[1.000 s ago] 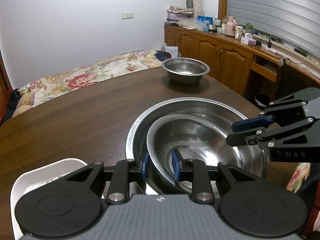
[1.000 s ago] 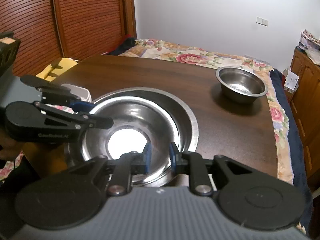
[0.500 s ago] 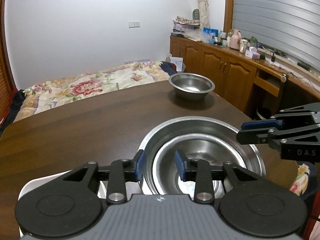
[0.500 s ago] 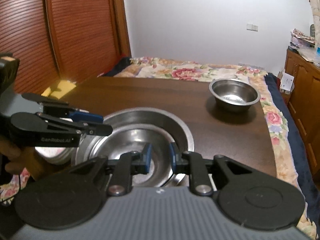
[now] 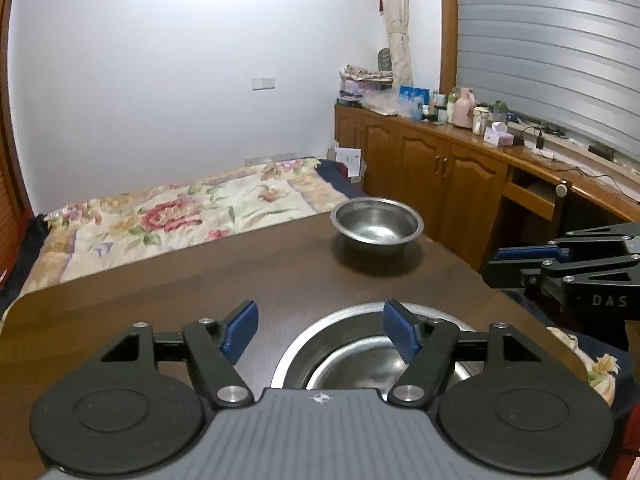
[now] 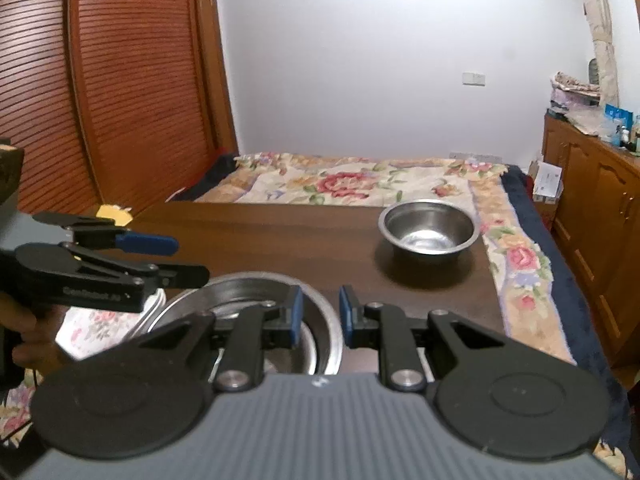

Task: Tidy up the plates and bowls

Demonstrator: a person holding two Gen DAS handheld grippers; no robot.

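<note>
Small steel bowl alone at far right of counter, ahead and right of both claws. Right claw nearer, narrowly parted, empty. Left claw wide open, empty (nested bowls just below).

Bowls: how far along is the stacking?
Done: a steel bowl sits nested in the large bowl. In hand: nothing; left gripper open wide, right gripper open, nothing between its pads. Left: the small bowl stands alone across the table.
</note>
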